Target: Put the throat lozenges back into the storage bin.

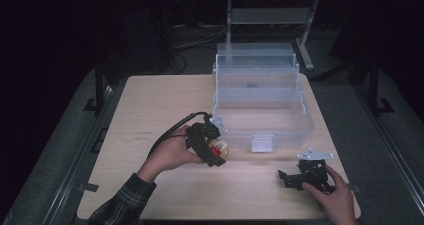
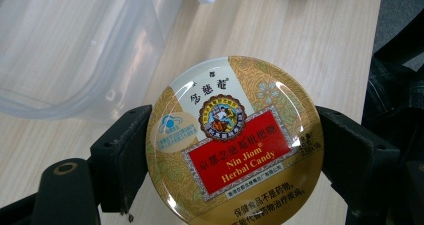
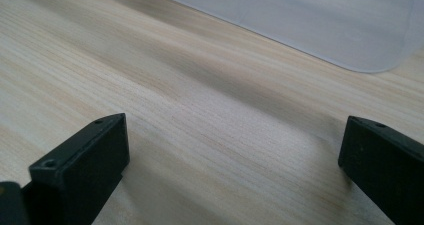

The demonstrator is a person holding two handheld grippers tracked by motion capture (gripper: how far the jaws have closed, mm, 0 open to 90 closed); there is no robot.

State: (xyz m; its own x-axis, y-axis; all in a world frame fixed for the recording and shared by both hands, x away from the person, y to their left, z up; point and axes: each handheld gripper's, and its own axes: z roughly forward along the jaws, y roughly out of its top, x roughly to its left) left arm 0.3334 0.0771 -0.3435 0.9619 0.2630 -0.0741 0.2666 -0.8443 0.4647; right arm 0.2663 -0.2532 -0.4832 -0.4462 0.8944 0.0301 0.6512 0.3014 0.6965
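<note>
High view has the left tool [image 1: 216, 150] hovering just off the front-left corner of the clear plastic box [image 1: 262, 105], which sits toward the far right part of the wooden counter [image 1: 150, 105]. That tool is clamped on a round candy tin [image 1: 220, 148], so the tin is up off the counter, near the box's front wall and not inside it. Left gripper view gives a way better look: the tin [image 2: 234, 142] is gripped by its rim, one black jaw pressing on each side, lid facing the camera. It's gold with a red label reading "Nin Jiom Herbal Candy" plus some Chinese text and a little round emblem above the label. Behind the tin you can see the box's rounded corner [image 2: 75, 50] and bare wood. The person's left hand [image 1: 170, 155] is wrapped around the tool's body, cable looping back over the wrist, plaid sleeve [image 1: 125, 197] coming in from the bottom edge. Right tool [image 1: 290, 180] is resting low near the front of the counter, in front of the box's right corner, with the right hand [image 1: 337, 197] on it. Right gripper view shows its jaws spread wide with nothing between them, just wood grain, and the edge of the box [image 3: 320, 20] farther off.
</note>
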